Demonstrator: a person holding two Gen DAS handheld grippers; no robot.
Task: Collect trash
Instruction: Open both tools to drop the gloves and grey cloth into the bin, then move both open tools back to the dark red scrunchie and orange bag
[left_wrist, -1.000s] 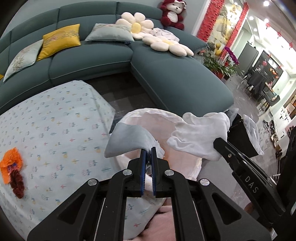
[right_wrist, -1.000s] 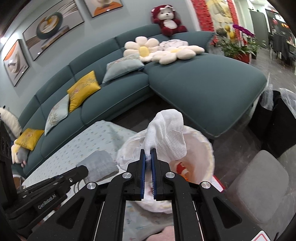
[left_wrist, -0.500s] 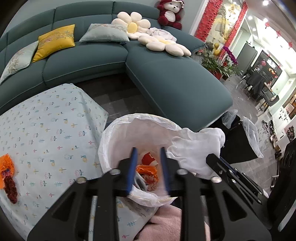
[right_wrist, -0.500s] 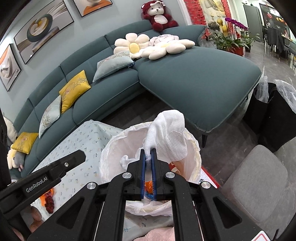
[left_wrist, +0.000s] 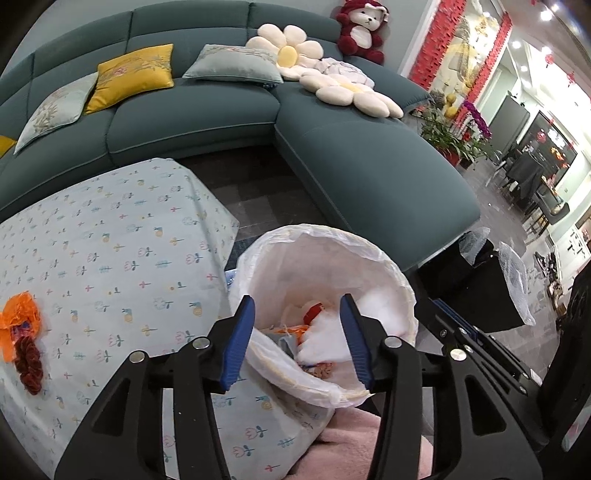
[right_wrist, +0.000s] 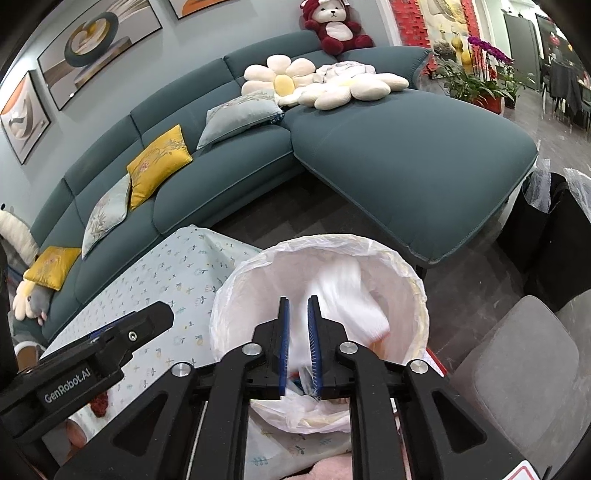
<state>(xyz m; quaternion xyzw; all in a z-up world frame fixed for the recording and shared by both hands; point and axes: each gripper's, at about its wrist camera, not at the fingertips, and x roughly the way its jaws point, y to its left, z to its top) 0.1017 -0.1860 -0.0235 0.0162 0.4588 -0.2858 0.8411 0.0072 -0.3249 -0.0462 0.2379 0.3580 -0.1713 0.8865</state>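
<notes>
My right gripper (right_wrist: 300, 339) hangs over the bin (right_wrist: 417, 280), pointing down into its mouth, and its jaws are opening. The white cloth (right_wrist: 351, 295) is between the pads but slipping free, blurred, its long axis running up and away from the pads toward the bin's far wall. So it lies just ahead of and below this gripper, inside the bin's rim. My left gripper (left_wrist: 298, 345) also hovers over the bin, at its near rim; its jaws are opening with nothing between them. The right is the one at the cloth.

A second ago the left was clamped on a grey cloth above the bin; that cloth has since left the jaws, and I cannot pick it out among the scraps in the bin. The right was then pinched tight on the white cloth, held upright over the bin.

Orange trash (left_wrist: 20, 325) lies on the table (left_wrist: 122, 236), left of the bin; I judge it comes next.
</notes>
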